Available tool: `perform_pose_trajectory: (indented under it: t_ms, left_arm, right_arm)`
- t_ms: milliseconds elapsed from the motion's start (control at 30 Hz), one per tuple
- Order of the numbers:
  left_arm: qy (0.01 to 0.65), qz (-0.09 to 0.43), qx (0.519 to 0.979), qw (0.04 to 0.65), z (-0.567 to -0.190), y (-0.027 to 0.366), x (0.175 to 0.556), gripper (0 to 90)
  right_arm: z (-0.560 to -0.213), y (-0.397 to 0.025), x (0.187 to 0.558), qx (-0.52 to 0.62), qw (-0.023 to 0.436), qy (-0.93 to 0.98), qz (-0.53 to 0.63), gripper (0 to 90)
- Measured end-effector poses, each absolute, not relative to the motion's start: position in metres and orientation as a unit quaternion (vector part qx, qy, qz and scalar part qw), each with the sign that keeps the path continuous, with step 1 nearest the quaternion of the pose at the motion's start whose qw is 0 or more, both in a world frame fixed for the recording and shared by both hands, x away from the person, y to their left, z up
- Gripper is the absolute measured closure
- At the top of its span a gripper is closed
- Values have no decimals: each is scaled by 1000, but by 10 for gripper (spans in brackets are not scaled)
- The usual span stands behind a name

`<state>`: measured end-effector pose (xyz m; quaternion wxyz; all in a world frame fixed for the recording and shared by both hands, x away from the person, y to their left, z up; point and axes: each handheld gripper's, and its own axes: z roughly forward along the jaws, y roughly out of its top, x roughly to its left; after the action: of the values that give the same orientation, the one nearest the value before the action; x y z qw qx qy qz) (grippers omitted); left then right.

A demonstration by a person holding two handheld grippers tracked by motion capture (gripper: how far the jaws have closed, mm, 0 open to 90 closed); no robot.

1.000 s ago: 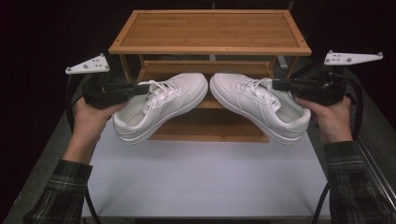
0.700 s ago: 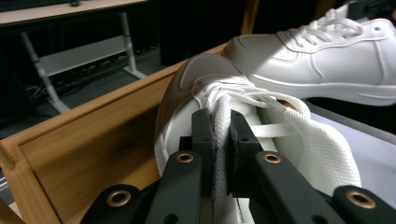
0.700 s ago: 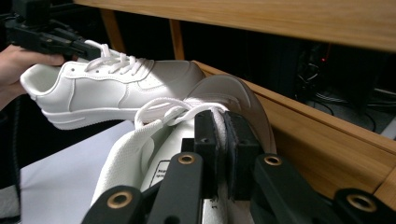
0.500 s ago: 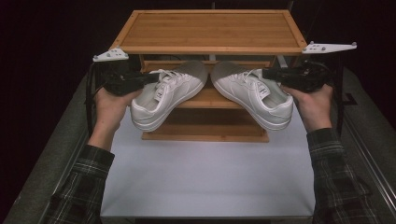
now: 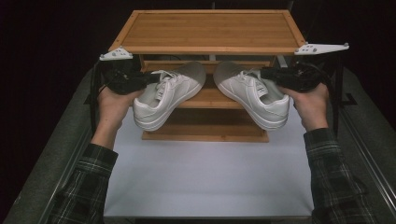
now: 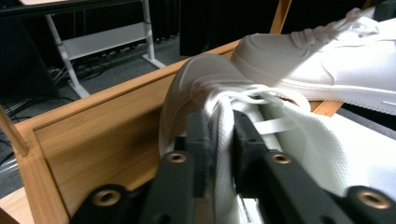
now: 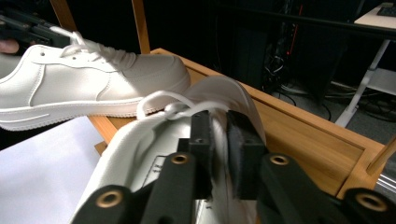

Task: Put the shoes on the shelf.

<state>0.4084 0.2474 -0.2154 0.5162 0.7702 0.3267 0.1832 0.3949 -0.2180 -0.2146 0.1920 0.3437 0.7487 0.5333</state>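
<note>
Claws first: I am running two of them here, and each is gripping a white sneaker. Left claw (image 5: 152,78) is pinching the collar wall of the left sneaker (image 5: 167,95), its jaws nearly closed with the white fabric sandwiched between them, as the left gripper view shows (image 6: 219,140). Right claw (image 5: 267,73) is doing the same to the right sneaker (image 5: 254,95); in the right gripper view (image 7: 219,140) its jaws are clamping the shoe's upper edge just behind a loop of lace.

Nearest to me, the person's plaid sleeves are coming in over the white counter (image 5: 205,177), left hand (image 5: 112,100) and right hand (image 5: 310,102) wrapping around the tools. Both shoes are hanging clear of the counter, heels low and outward, toes tilting up and inward toward each other without touching.

Farther on, the toes are pointing into the middle level of the bamboo shoe rack (image 5: 210,30), whose front is standing on the counter's far edge. I cannot tell whether the toes are resting on that shelf.
</note>
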Motion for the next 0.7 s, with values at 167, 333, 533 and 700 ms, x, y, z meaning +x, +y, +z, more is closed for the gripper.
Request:
perform_pose_trajectory:
  t_ms: [167,333,533,700]
  left_arm:
    - [332,183,761,526,-214,251,410,626]
    - [330,181,755,537,-210,255,407,498]
    - [309,185,763,537,-194,258,390,308]
    - [298,186,768,536,-189,266,374,226]
  right_arm:
    - [-209,-222,394,346,194,739,545,682]
    - [-207,-225,390,350,192,734,550,527]
    - [-196,-231,379,361,184,727,554,348]
    - [-192,-240,365,365,175,721,563,274]
